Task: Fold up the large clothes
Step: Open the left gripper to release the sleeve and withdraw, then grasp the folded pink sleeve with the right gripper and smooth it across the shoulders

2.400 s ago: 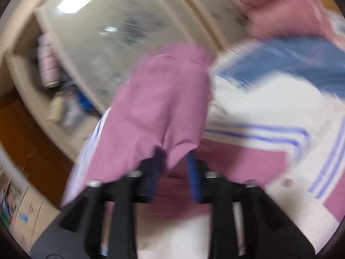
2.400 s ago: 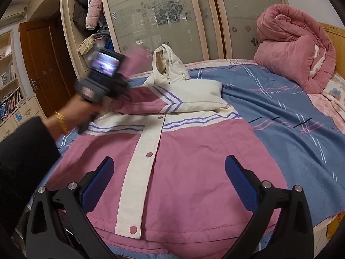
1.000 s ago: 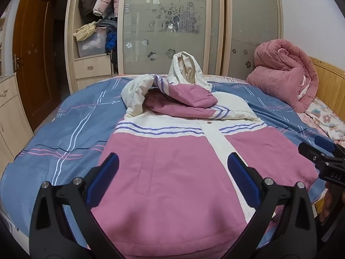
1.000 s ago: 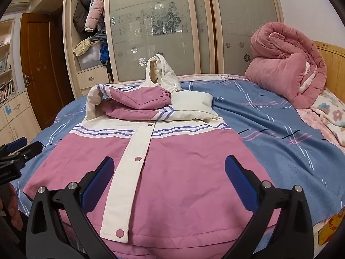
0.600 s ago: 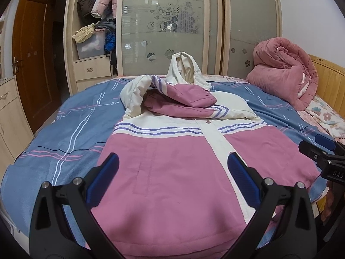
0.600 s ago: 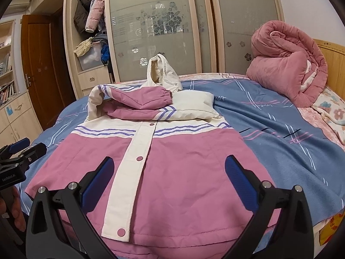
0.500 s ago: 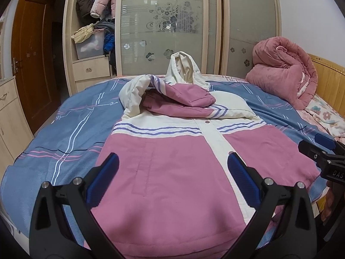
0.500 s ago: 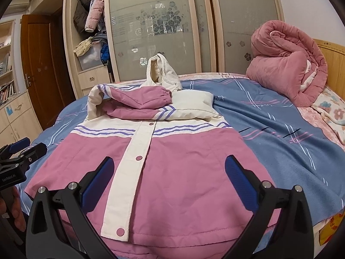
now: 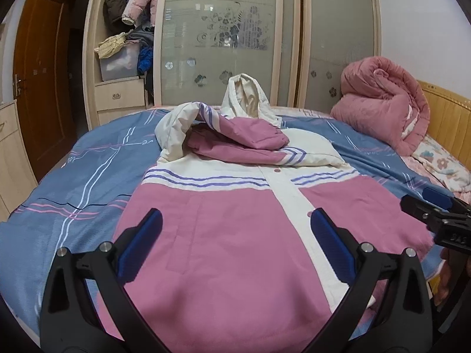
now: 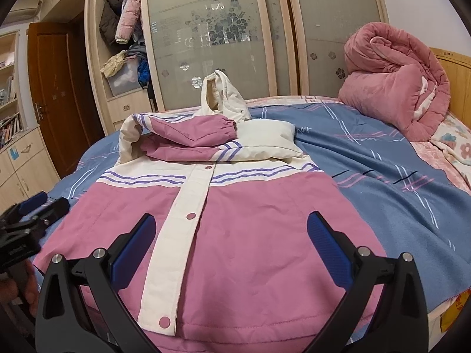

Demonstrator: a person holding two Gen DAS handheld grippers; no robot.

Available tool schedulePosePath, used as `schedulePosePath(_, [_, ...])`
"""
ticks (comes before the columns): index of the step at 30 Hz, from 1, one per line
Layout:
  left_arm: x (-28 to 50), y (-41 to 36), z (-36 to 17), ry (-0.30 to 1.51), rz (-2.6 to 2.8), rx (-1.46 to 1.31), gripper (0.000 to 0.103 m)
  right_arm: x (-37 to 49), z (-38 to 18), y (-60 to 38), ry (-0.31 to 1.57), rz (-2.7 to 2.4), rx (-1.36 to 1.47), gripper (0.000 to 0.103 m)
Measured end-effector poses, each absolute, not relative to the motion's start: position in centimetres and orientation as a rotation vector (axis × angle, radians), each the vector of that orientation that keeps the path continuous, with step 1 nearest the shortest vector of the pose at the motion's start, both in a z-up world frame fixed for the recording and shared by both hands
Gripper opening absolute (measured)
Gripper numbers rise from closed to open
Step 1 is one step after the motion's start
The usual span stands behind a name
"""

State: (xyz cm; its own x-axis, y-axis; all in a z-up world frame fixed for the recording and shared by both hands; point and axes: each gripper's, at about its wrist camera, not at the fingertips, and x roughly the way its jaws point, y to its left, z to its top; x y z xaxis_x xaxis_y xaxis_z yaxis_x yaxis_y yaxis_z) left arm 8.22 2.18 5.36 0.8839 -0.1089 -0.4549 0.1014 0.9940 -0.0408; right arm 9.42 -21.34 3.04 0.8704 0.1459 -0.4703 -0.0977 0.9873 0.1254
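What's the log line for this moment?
left tongs: open, empty | right tongs: open, empty | jacket: flat on bed, sleeves folded in

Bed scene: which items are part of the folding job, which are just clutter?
Job:
- pink and cream jacket, flat on the bed, both sleeves folded across the chest
- left tongs, open
- right tongs, open

Lying about:
- rolled pink quilt
- blue bedspread
- clothes on the wardrobe shelves
- floral pillow

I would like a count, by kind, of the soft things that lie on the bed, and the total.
Pink and cream hooded jacket: 1
Rolled pink quilt: 1
Blue striped bedspread: 1
Floral sheet: 1
Total: 4
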Motion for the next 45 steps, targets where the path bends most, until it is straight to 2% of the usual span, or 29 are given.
schedulePosePath(2, [9.0,2.1,5.1,0.513,-0.127,-0.021,0.101,9.7,2.7,-21.6,0.504,0.128,0.106,0.102])
schedulePosePath(10, [8.0,1.8,6.0,0.459,-0.164,-0.027,0.101,10.2,2.2,-23.0,0.583,0.143,0.241,0.102])
schedulePosePath(15, [7.8,2.2,6.0,0.444,-0.152,-0.020,0.101,13.1,5.9,-22.5,0.625,0.232,0.297,0.102])
schedulePosePath(23, [8.5,3.1,5.8,0.443,-0.135,-0.044,0.101,24.0,11.0,-21.2,0.673,0.336,0.389,0.102])
schedulePosePath(28, [9.3,3.4,5.3,0.467,-0.130,-0.051,0.101,32.1,9.1,-20.8,0.754,0.344,0.503,0.102])
schedulePosePath(33, [9.7,3.4,5.3,0.449,-0.120,-0.039,0.101,39.9,4.6,-20.7,0.865,0.288,0.628,0.100])
schedulePosePath(38, [11.1,3.5,4.8,0.470,-0.098,-0.034,0.101,45.4,0.7,-20.3,0.928,0.248,0.704,0.081])
schedulePosePath(43, [11.8,3.7,4.9,0.476,-0.085,-0.044,0.101,48.7,-2.7,-19.6,0.998,0.204,0.781,0.070])
schedulePosePath(45, [11.9,3.6,4.9,0.476,-0.078,-0.037,0.101,49.6,-3.2,-19.1,1.001,0.198,0.767,0.053])
